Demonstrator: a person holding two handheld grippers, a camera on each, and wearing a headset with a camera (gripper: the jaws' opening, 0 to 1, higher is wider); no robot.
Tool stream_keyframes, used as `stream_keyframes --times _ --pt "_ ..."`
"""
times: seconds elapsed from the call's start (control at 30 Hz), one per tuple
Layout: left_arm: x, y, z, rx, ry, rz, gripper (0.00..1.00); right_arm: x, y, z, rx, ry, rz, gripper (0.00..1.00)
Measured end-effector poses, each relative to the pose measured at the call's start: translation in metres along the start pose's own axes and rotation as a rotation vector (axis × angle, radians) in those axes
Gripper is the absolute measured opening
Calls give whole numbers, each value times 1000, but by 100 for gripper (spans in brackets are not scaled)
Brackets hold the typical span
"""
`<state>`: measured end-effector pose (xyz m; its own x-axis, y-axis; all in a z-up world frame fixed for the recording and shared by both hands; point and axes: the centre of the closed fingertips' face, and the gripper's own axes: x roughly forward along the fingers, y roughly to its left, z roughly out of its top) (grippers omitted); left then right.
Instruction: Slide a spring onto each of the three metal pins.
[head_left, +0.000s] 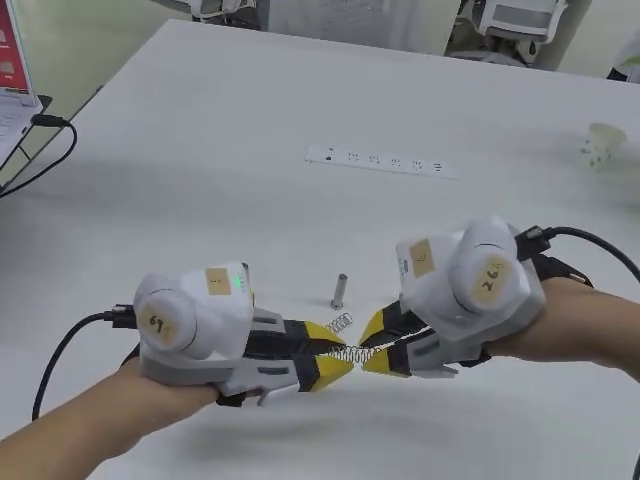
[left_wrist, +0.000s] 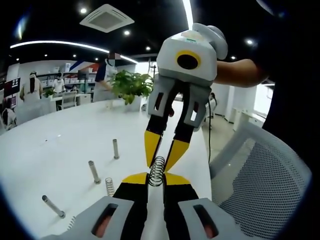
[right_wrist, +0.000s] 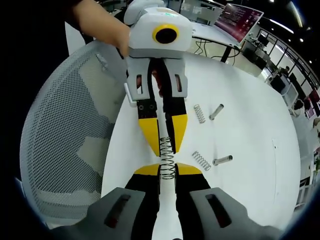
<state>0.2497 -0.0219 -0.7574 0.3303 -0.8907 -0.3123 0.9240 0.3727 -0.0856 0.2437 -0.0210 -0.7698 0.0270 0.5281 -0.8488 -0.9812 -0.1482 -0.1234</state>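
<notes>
Spring (head_left: 352, 353), one coil, strung level between the two grippers, low over the near part of the table. Whether it touches the top I cannot tell.

Table (head_left: 200, 150): white, wide, mostly bare top.

Mesh chair (left_wrist: 260, 175): pale backrest, beside the table edge, behind the right gripper in the left gripper view.

Left gripper (head_left: 335, 366): held in the left hand, pointing right. Yellow-tipped jaws drawn together and clamped on the spring's left end; in its own view the coil sits pinched between the tips.

Right gripper (head_left: 376, 357): held in the right hand, pointing left, tips nearly meeting those of the left gripper. Jaws likewise closed, gripping the other end of the same spring; its own view shows the coil running straight from tip to tip.

Power strip (head_left: 380, 160): white, flat on the table, well beyond the grippers.

Pins, three, bare metal, seen in the left gripper view to the left of the jaws: far pin (left_wrist: 116, 149), middle pin (left_wrist: 94, 171), near pin (left_wrist: 52, 206). All look to stand on the tabletop, apart from one another.

Loose spring (left_wrist: 109, 186): small, just beside the middle pin, not on it.
</notes>
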Motion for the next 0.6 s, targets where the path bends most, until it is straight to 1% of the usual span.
stream_keyframes --times 0.13,0.23,0.37,0.4,0.5,0.6 --pt "0 -3 -1 7 5 -14 2 1 2 -1 11 -7 8 8" --pt "0 -3 -2 6 9 -18 2 2 3 -1 33 -24 12 8" --pt "-2 -4 -2 -2 10 -20 2 3 2 -1 49 -39 3 9" --pt "-2 -4 -2 -3 9 -20 2 3 3 -3 59 -35 5 10" --pt "-3 -6 -1 -7 6 -24 2 2 3 -7 78 -50 2 14" --pt "-4 -5 -3 -8 11 -23 2 0 2 -10 98 -62 -5 12"
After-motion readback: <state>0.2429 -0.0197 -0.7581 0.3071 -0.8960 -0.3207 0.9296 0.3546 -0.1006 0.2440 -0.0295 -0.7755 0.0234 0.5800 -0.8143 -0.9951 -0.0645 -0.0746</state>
